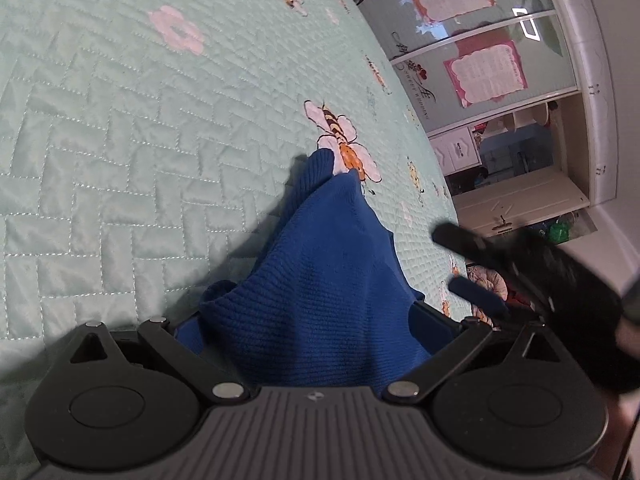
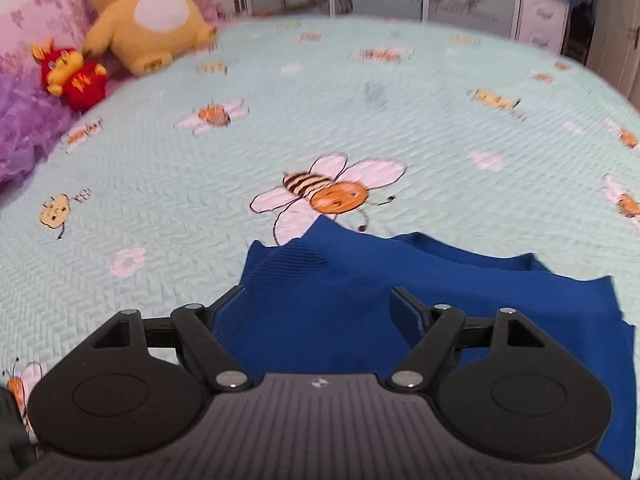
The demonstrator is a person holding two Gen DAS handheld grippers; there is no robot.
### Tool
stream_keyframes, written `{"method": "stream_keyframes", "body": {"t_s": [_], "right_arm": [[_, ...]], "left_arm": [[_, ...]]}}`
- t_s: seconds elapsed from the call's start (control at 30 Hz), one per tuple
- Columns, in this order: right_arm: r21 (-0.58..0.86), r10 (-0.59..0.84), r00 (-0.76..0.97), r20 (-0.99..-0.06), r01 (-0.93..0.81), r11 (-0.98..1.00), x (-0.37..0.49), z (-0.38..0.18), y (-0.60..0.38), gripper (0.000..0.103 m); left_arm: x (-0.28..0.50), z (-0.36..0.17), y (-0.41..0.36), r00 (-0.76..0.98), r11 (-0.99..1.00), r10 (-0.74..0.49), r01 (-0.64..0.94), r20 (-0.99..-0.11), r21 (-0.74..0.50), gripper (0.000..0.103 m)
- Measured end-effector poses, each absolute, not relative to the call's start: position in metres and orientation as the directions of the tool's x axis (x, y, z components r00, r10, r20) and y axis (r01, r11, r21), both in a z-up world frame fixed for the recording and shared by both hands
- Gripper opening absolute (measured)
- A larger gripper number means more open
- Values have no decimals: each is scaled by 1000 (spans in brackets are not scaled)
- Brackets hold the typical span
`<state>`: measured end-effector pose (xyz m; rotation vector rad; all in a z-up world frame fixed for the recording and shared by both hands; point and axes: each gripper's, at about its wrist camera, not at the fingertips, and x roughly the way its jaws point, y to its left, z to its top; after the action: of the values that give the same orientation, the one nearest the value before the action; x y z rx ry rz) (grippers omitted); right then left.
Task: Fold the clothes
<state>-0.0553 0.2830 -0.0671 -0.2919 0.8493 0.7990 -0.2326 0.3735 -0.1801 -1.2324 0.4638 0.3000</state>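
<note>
**Blue knit garment on a quilted bed, seen from both wrist cameras**

Left wrist view: the left gripper (image 1: 316,320) reaches over a pale green quilted bedspread (image 1: 120,140) printed with bees and flowers. A blue knit garment (image 1: 320,272) is bunched between its linkage arms and rises to a ribbed peak at the far end, beside a large printed bee (image 1: 344,140). The cloth hides the fingertips, so it cannot be told whether the fingers pinch the fabric or merely stand around it. At right, blurred and dark, the right gripper (image 1: 472,264) enters the frame with its two fingers apart and nothing visible between them. Beyond the bed's far right edge stand wardrobe doors (image 1: 480,40) bearing pink-framed sheets.

Right wrist view: the right gripper (image 2: 320,300) hangs over the near part of the bed with its fingers spread wide; the blue knit garment (image 2: 360,300) lies flat on the bedspread (image 2: 360,100) beneath and between them, and the pads do not press on it. The garment occupies the near centre and right of the bed, its far edge reaching the large printed bee (image 2: 328,192). At far left, against a pink headboard (image 2: 24,20), sit a yellow plush toy (image 2: 152,12) and a smaller red plush toy (image 2: 72,72).
</note>
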Motion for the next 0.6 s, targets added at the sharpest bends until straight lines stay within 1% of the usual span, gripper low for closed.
{"method": "stream_keyframes", "body": {"t_s": [0.2,0.37,0.47,0.6], "right_arm": [[84,442,297,-846,-744,662,-46,-67,342,78],[-18,321,287,-903,-769,638,-50,-83,386,78],[-35,283,285,-916,-757,652,-47,-90,401,78],[-100,221,303,-927,-769,631,-43,-100,416,78]], "left_arm": [[-230,-182,378,858,295,-45,-479,-512,-827,100],[-232,-183,381,863,285,-57,-468,-503,-836,100],[-233,-184,383,863,277,-60,-469,-502,-839,98],[-234,-186,384,865,272,-66,-464,-497,-843,98]]}}
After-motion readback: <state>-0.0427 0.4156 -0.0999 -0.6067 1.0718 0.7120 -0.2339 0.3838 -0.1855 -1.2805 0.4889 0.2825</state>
